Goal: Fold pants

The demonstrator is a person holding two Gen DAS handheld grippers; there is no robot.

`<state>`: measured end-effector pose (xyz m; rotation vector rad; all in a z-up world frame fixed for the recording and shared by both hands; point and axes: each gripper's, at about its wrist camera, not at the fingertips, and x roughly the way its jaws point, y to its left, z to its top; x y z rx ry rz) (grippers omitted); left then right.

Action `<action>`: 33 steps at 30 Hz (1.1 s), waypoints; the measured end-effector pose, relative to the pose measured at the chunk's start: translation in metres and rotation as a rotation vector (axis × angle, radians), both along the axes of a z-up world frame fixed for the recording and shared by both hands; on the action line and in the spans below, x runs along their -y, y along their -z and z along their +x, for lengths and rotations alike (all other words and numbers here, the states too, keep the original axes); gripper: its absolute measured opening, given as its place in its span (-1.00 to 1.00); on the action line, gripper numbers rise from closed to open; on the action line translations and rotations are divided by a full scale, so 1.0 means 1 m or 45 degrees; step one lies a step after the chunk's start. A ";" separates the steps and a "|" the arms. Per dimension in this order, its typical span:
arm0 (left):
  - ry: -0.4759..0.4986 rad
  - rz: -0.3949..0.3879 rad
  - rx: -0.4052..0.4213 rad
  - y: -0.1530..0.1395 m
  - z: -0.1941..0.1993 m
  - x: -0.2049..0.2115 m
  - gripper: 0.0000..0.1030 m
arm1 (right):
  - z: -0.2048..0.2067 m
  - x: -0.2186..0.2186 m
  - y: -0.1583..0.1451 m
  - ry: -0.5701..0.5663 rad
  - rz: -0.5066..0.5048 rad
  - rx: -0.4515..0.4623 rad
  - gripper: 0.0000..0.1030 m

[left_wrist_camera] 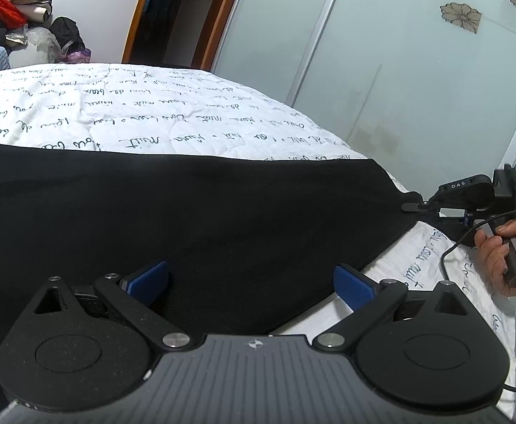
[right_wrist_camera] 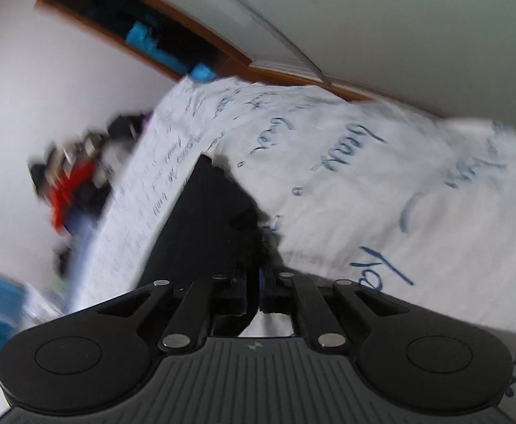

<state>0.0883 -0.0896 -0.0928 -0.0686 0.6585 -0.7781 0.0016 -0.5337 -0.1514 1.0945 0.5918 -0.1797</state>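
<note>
Two grippers work the black pants (left_wrist_camera: pixel 187 219), which lie flat across the bed (left_wrist_camera: pixel 116 106), long axis from 9 to 3 o'clock in the left wrist view. The right gripper (left_wrist_camera: pixel 411 207), out at 3 o'clock, sits at the far corner with its fingers pressed together, pinching the cloth edge as I judge it. The left gripper (left_wrist_camera: pixel 250 282) hovers spread wide over the near edge at 6 o'clock, holding nothing.

**Two gripper cameras low over a bed**

The left wrist view looks along the left gripper (left_wrist_camera: pixel 250 284), close above black pants (left_wrist_camera: pixel 187 219), facing a sliding wardrobe (left_wrist_camera: pixel 399 70). The tilted, blurred right wrist view sits nearer still. Both views take in the pants, the quilt (left_wrist_camera: pixel 134 106) and a clothes pile (left_wrist_camera: pixel 6 10).
</note>
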 end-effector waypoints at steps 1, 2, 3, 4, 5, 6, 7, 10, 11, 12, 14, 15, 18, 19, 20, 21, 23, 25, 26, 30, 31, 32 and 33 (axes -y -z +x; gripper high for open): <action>0.000 -0.004 -0.001 0.000 0.000 0.000 0.97 | -0.003 0.003 0.002 0.015 0.058 0.016 -0.85; 0.000 -0.010 -0.003 0.000 0.000 -0.001 0.97 | -0.007 0.007 0.005 0.042 0.132 0.034 -0.79; -0.004 -0.019 -0.005 -0.001 0.000 -0.003 0.97 | -0.012 0.011 0.006 0.075 0.203 0.042 -0.75; -0.016 -0.025 -0.006 -0.002 0.000 -0.005 0.96 | -0.018 0.015 0.003 0.132 0.258 0.043 -0.66; -0.046 -0.026 -0.005 -0.004 -0.002 -0.008 0.96 | -0.027 0.016 -0.004 0.210 0.263 0.058 -0.55; -0.091 -0.031 0.008 -0.009 -0.004 -0.012 0.93 | -0.036 0.018 -0.016 0.283 0.217 0.088 -0.50; -0.135 -0.057 0.033 -0.014 -0.008 -0.020 0.95 | -0.042 0.016 -0.028 0.345 0.157 0.129 -0.31; -0.266 -0.143 0.154 -0.032 -0.022 -0.051 0.97 | -0.032 0.001 -0.066 0.359 0.046 0.255 0.47; -0.318 -0.141 0.204 -0.036 -0.026 -0.061 0.97 | -0.017 -0.007 -0.079 0.272 0.021 0.296 0.51; -0.373 -0.128 0.255 -0.041 -0.029 -0.072 0.97 | 0.004 -0.020 -0.090 0.155 0.000 0.321 0.51; -0.493 -0.111 0.320 -0.044 -0.031 -0.095 0.97 | 0.061 -0.060 -0.114 -0.137 -0.060 0.315 0.51; -0.564 -0.122 0.330 -0.042 -0.030 -0.107 0.98 | 0.091 -0.087 -0.123 -0.288 -0.108 0.299 0.51; -0.787 -0.200 0.221 -0.024 -0.024 -0.140 0.98 | 0.179 -0.192 -0.141 -0.774 -0.344 0.263 0.51; -0.854 -0.227 0.170 -0.014 -0.022 -0.147 0.97 | 0.207 -0.233 -0.140 -0.931 -0.411 0.263 0.51; -0.911 -0.254 0.108 -0.007 -0.019 -0.154 0.97 | 0.229 -0.266 -0.137 -1.058 -0.439 0.268 0.47; -0.926 -0.288 0.052 -0.007 -0.015 -0.159 0.97 | 0.252 -0.297 -0.131 -1.184 -0.452 0.261 0.46; -0.892 -0.363 0.006 -0.003 -0.008 -0.169 0.98 | 0.291 -0.351 -0.119 -1.384 -0.533 0.216 0.46; -0.886 -0.385 -0.016 -0.001 -0.006 -0.171 0.98 | 0.321 -0.386 -0.108 -1.496 -0.595 0.181 0.46; -0.879 -0.393 -0.010 -0.001 -0.007 -0.171 0.98 | 0.336 -0.397 -0.104 -1.532 -0.592 0.173 0.46; -0.861 -0.405 -0.024 0.000 -0.003 -0.170 0.98 | 0.358 -0.424 -0.086 -1.666 -0.620 0.111 0.36; -0.860 -0.411 -0.027 0.002 -0.004 -0.171 0.98 | 0.352 -0.426 -0.080 -1.703 -0.626 0.110 0.20; -0.859 -0.416 -0.029 0.002 -0.004 -0.171 0.98 | 0.348 -0.429 -0.078 -1.757 -0.621 0.117 0.15; -0.859 -0.418 -0.030 0.002 -0.004 -0.171 0.98 | 0.343 -0.430 -0.078 -1.787 -0.623 0.129 0.15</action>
